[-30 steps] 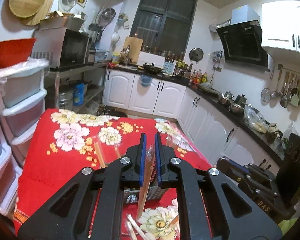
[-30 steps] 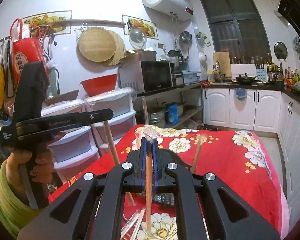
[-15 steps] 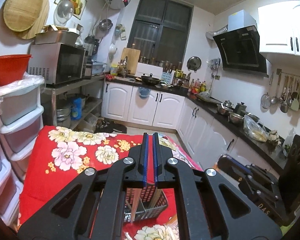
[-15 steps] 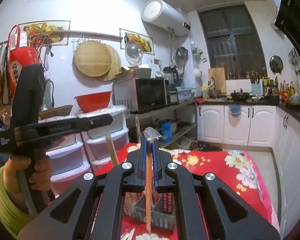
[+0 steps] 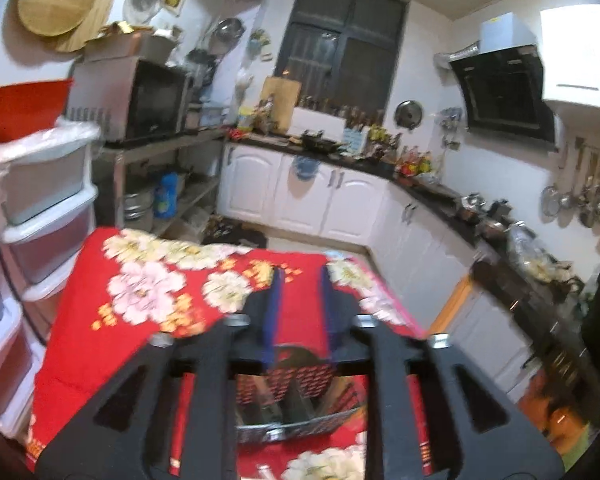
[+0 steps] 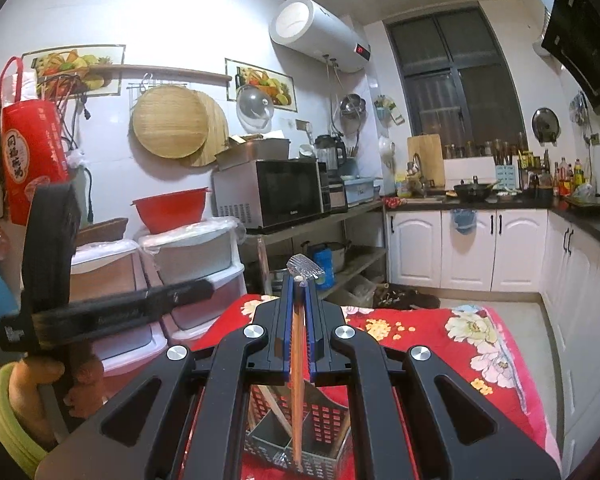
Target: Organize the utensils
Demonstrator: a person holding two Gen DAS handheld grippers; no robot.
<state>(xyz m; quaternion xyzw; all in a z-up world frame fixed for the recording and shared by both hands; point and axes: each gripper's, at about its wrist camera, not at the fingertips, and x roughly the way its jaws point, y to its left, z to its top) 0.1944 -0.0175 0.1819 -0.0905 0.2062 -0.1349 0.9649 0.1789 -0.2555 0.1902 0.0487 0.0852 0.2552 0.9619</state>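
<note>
Since half a second ago, left gripper (image 5: 298, 304) sprung apart from a closed pinch to a wide gap, nothing between its two blue pads, red cloth showing through; right gripper (image 6: 299, 312) unchanged, clamped on its chopstick.

Largest first: one table under a red floral cloth (image 5: 100, 344), filling the lower half of the left wrist view from 7 to 4 o'clock. Seen again in the right wrist view (image 6: 460, 344), running from 6 toward 3 o'clock.

Next, one perforated metal utensil caddy (image 5: 296, 408) at 6 o'clock, directly below the parted left fingers, divided into compartments, contents blurred. Same caddy (image 6: 328, 432) at 6 o'clock under the right gripper, with two wooden sticks leaning inside besides the held one.

Then one left gripper body (image 6: 100, 312) at 9 o'clock in the right wrist view, gripped by a hand (image 6: 40, 392) in a yellow-green sleeve.

Smallest: one wrapped wooden chopstick (image 6: 297, 368), pinched upright between the right pads, its clear wrapper end poking out above the fingertips at 12 o'clock, its lower end down inside a front compartment of the caddy.
</note>
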